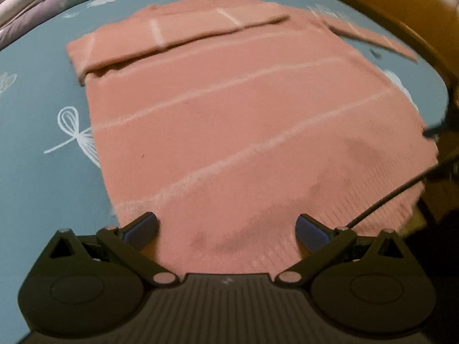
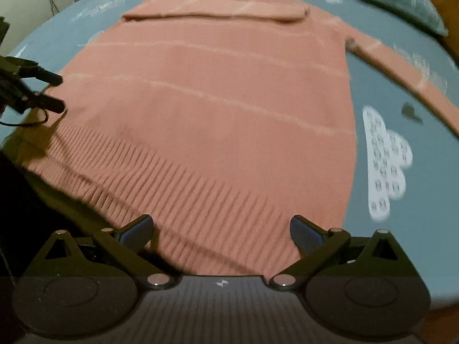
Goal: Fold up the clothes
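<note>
- Sweater: pink knit, flat on the blue bed sheet; one sleeve folded across at 12 o'clock, the other trailing toward 2.
- Left tongs: released, over the hem.
- Right tongs: released, over the ribbed hem.
- Likely soft, limp, stretchy; pinch the hem corners.

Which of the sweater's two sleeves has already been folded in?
The left sleeve: it lies flat across the sweater's chest. The right sleeve stretches out sideways on the blue bedsheet.
</note>
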